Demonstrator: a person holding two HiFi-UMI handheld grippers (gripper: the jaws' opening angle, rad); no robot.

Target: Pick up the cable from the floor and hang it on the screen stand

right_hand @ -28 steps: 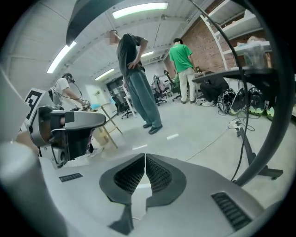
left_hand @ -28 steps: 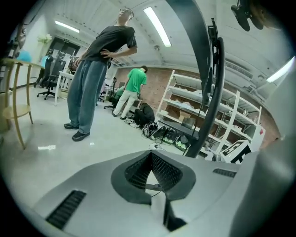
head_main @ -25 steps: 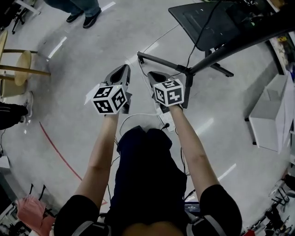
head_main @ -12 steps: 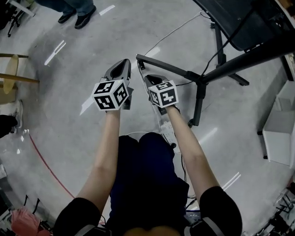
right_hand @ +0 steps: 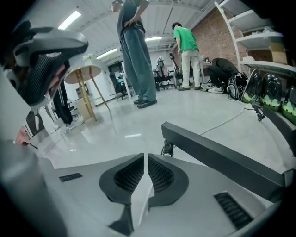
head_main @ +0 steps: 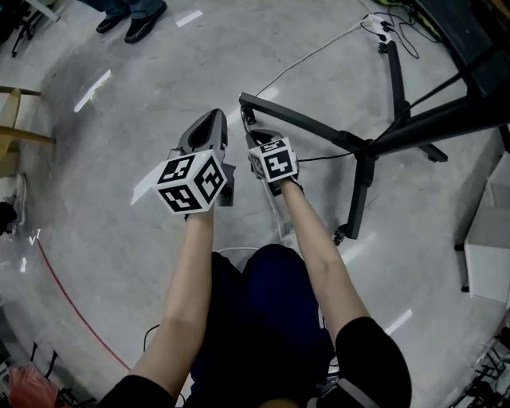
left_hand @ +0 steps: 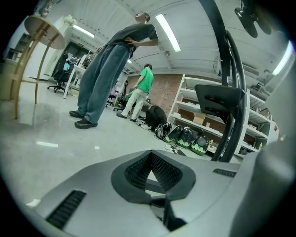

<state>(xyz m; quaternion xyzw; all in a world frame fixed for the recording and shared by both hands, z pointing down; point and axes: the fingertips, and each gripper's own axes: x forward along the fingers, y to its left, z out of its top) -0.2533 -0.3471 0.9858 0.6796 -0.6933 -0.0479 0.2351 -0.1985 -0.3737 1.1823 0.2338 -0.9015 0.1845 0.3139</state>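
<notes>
My left gripper (head_main: pixel 210 126) and right gripper (head_main: pixel 256 140) are held side by side above the grey floor, both shut with nothing between the jaws. The black screen stand (head_main: pixel 362 147) stands just right of them; its long base leg (head_main: pixel 295 119) runs past the right gripper's tip. In the right gripper view that leg (right_hand: pixel 222 157) and its castor (right_hand: pixel 167 149) lie close ahead of my right gripper (right_hand: pixel 145 157). A thin white cable (head_main: pixel 311 56) lies on the floor and runs to the upper right. The stand's posts (left_hand: pixel 231 92) rise to the right of my left gripper (left_hand: pixel 151 153).
A white power strip (head_main: pixel 284 221) lies on the floor under my right forearm. A person's shoes (head_main: pixel 131 24) are at the top left, a wooden stool (head_main: pixel 20 135) at the left, a white box (head_main: pixel 488 239) at the right. Shelves with bags (left_hand: pixel 189 136) line the far wall.
The view has swung: the stand and its post have slid right and down in the picture. Both grippers stay together, shut, and now sit nearer the end of the base leg.
</notes>
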